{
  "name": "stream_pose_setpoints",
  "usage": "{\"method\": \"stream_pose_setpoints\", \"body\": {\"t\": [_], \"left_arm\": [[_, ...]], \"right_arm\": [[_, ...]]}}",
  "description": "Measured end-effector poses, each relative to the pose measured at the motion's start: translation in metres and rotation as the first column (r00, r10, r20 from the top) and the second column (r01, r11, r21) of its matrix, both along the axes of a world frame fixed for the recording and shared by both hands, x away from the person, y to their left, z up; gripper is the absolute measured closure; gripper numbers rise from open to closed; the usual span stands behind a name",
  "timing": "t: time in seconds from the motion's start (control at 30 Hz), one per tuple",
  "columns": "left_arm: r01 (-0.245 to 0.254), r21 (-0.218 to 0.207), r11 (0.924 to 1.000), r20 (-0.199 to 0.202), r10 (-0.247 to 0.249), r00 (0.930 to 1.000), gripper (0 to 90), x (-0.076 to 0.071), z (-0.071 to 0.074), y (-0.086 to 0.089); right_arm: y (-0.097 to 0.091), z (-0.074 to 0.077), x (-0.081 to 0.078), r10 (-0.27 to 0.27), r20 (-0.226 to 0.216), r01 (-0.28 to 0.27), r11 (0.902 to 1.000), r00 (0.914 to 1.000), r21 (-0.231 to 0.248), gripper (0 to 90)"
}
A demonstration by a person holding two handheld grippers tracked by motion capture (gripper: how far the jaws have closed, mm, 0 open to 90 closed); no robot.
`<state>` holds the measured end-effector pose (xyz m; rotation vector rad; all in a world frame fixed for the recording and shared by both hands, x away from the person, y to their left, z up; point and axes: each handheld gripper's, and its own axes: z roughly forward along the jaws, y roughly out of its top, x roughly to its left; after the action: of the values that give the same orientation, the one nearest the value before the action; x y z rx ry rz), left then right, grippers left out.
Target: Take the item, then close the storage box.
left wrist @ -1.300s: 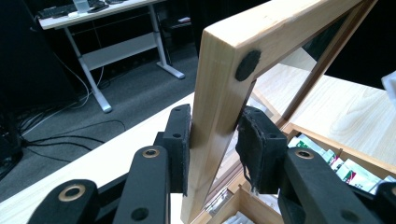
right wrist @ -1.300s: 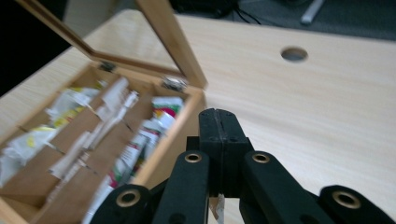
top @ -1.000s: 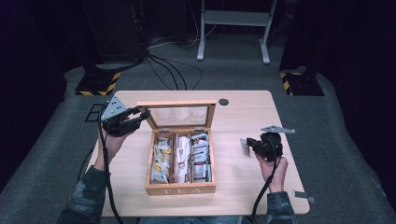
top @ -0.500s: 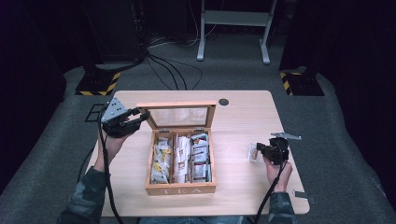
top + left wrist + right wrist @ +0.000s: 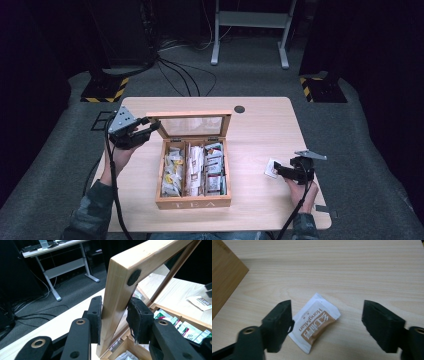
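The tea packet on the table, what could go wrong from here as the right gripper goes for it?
1. The tea packet lies flat on the table, so the right gripper, whose jaws have just been opening and stand apart, may slide it away or pinch just a corner.
2. The left gripper clamps the raised lid of the tea box; a slip could drop the lid shut.

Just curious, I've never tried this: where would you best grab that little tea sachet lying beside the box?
Come straight down and pinch the sachet across its narrow width, by the long edges. It lies flat on the table, so no side offers an opening.
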<state>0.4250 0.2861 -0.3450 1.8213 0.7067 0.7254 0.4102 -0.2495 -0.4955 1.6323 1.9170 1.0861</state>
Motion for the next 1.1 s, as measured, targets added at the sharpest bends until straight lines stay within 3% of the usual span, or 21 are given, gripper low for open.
{"method": "stream_pose_setpoints", "body": {"t": [0.2, 0.37, 0.6, 0.73, 0.87, 1.1], "left_arm": [[-0.004, -0.001, 1.0, 0.002, 0.004, 1.0, 64.8, -0.001, 0.0, -0.001], [-0.007, 0.008, 0.9999, 0.004, 0.007, 1.0, 64.7, -0.004, -0.001, -0.001], [-0.012, 0.008, 0.9999, 0.012, 0.012, 0.9999, 64.1, -0.01, -0.003, -0.002], [-0.013, 0.011, 0.9999, 0.016, 0.013, 0.9998, 63.6, -0.015, -0.006, -0.003], [-0.019, 0.013, 0.9997, 0.022, 0.018, 0.9996, 62.4, -0.021, -0.009, -0.004], [-0.027, 0.01, 0.9996, 0.029, 0.026, 0.9992, 61.1, -0.028, -0.013, -0.006]], "right_arm": [[-0.004, 0.0, -0.02, 0.017, 0.048, -0.016, 0.9997, 0.9987, -0.019, 7.8], [-0.005, -0.006, -0.03, 0.013, 0.038, -0.01, 0.997, 0.9992, -0.076, 0.3], [-0.014, -0.021, -0.036, 0.015, 0.005, -0.015, 0.9987, 0.9999, -0.049, 0.0], [-0.015, -0.028, -0.037, 0.019, -0.004, -0.019, 0.9979, 0.9998, -0.062, 0.0], [-0.014, -0.029, -0.036, 0.022, -0.01, -0.022, 0.9958, 0.9997, -0.088, 0.0], [-0.017, -0.03, -0.037, 0.015, -0.01, -0.016, 0.9981, 0.9998, -0.059, 0.0]]}}
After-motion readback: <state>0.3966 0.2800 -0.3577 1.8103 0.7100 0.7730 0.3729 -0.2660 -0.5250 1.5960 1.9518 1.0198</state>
